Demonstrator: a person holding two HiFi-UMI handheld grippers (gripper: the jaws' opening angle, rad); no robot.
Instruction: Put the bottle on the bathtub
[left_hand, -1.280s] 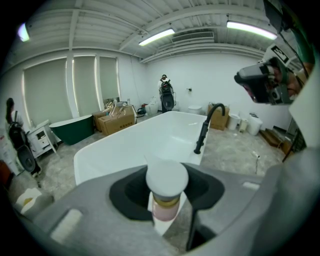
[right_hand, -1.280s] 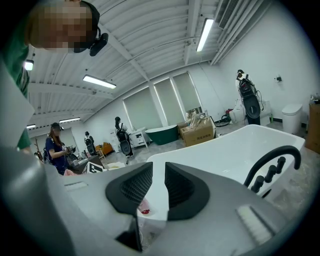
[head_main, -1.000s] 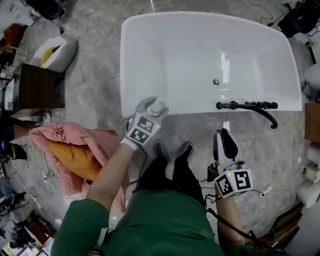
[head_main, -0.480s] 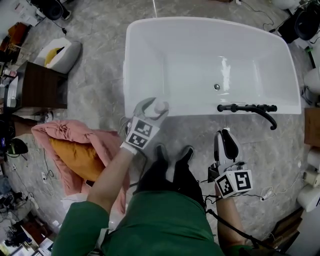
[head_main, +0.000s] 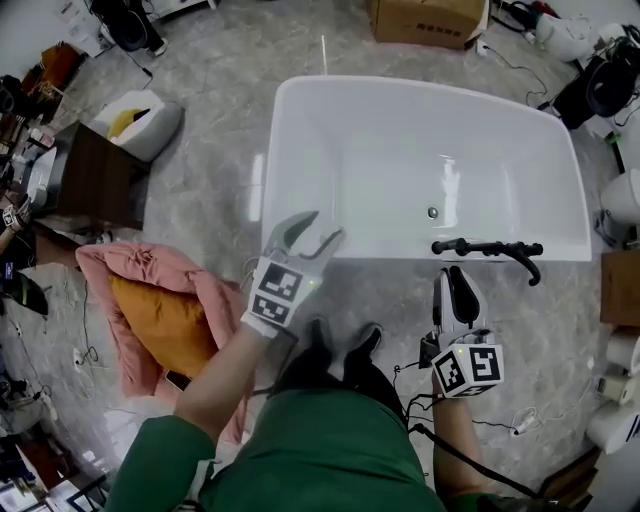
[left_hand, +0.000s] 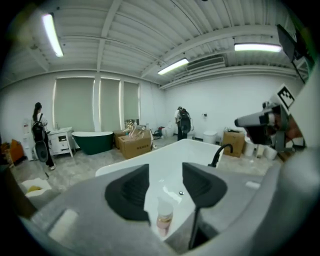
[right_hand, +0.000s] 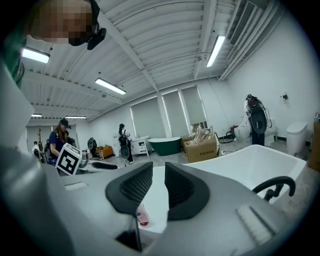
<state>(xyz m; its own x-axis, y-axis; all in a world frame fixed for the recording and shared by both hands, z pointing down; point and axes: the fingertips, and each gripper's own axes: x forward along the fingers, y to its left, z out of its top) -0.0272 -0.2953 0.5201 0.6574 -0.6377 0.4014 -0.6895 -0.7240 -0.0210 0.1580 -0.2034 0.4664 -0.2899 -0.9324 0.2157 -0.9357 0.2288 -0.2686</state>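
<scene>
Checking placement: bottle (left_hand: 164, 220) stands upright on the near rim of the bathtub (head_main: 380, 150), free of both grippers.

Left hand-held gripper (head_main: 328, 225) hovers above it. Its jaws have just closed in to roughly half gape with nothing between the pads; the bottle shows below and beyond them. Right hand-held gripper (head_main: 452, 268) sits outside the tub by the black faucet (head_main: 490, 246), jaws a narrow slit apart, empty. Bottle is toward the rim's left end, well apart from the faucet. It looks like small, light, smooth plastic with a pale cap over pinkish fill, probably tippy on that glossy rim. If re-grabbing, pinch the body mid-height under the cap with a light squeeze.
</scene>
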